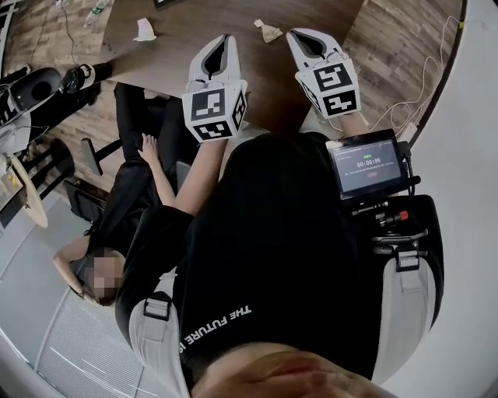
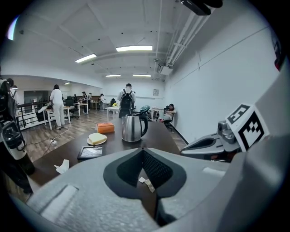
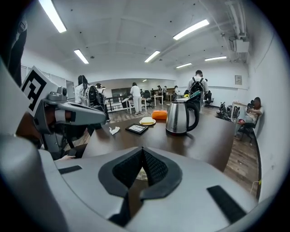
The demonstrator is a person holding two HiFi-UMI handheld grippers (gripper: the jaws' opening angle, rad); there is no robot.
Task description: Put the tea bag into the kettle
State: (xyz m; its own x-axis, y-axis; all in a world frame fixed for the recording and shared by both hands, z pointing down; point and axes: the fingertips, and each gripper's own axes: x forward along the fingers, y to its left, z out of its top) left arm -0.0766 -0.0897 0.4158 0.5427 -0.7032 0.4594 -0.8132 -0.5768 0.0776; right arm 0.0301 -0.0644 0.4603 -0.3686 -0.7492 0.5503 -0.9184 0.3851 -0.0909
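The tea bag (image 1: 268, 31) lies flat on the dark wooden table (image 1: 194, 23), just beyond and between my two grippers. My left gripper (image 1: 226, 39) is shut and holds nothing; in the left gripper view the tea bag (image 2: 146, 182) shows on the table below its closed tips (image 2: 143, 149). My right gripper (image 1: 296, 34) is also shut and empty, with a pale patch, perhaps the tea bag (image 3: 142, 174), under its tips (image 3: 142, 149). The steel kettle (image 2: 133, 127) with a black handle stands upright farther along the table, lid down, also in the right gripper view (image 3: 179, 117).
Beyond the kettle are an orange box (image 2: 105, 128), a plate with a yellow pad (image 2: 97, 139) and a black framed card (image 2: 92, 152). A crumpled tissue (image 1: 144, 31) lies at the table's left. A person (image 1: 132, 194) sits by the left edge. Several people stand in the room.
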